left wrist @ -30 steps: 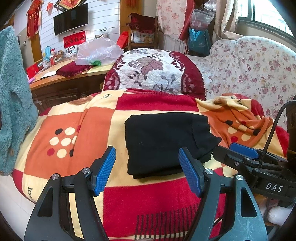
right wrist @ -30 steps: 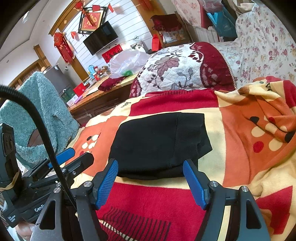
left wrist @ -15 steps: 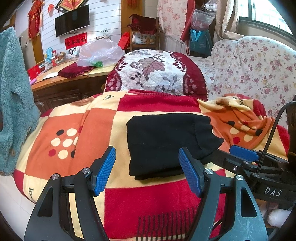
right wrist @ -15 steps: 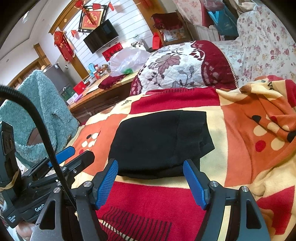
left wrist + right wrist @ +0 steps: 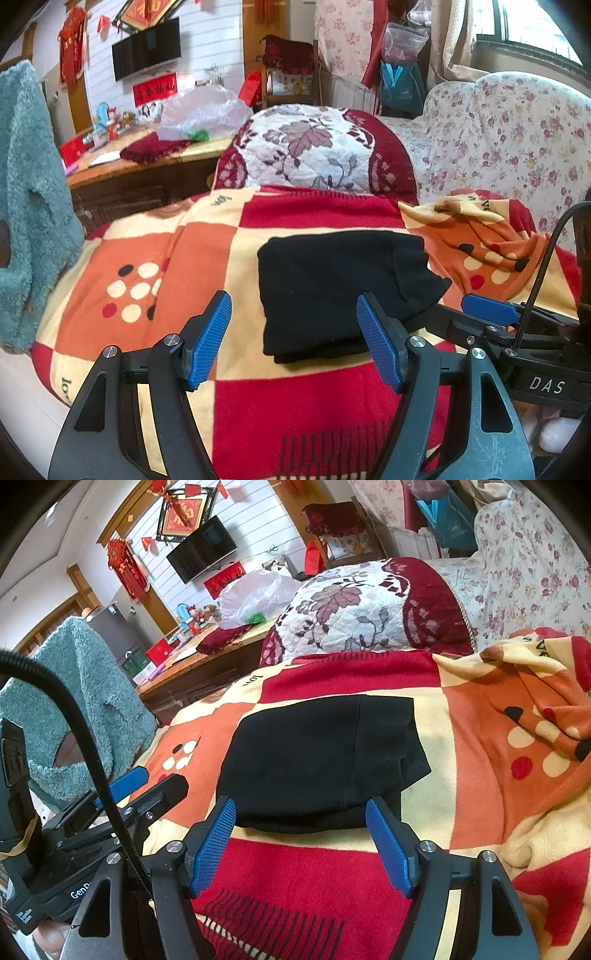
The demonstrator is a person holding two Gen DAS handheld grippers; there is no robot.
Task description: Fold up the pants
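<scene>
The black pants [image 5: 340, 288] lie folded into a compact rectangle on the checked red, orange and yellow blanket [image 5: 155, 258]. They also show in the right wrist view [image 5: 317, 760]. My left gripper [image 5: 293, 332] is open and empty, held just short of the pants' near left corner. My right gripper [image 5: 301, 834] is open and empty, just short of the pants' near edge. The right gripper shows at the right of the left wrist view [image 5: 487, 312], and the left gripper at the left of the right wrist view [image 5: 125, 782].
A red and white floral cushion [image 5: 314, 147] stands behind the blanket. A flowered sofa [image 5: 509, 133] is at the right, where the blanket bunches up [image 5: 476, 229]. A teal fleece garment [image 5: 26, 206] hangs at the left. A wooden cabinet [image 5: 140, 173] with clutter is behind.
Both grippers have drawn back slightly and tilted up a little; the pants sit a bit lower in both views. The pants have not moved, and both grippers stay open.
</scene>
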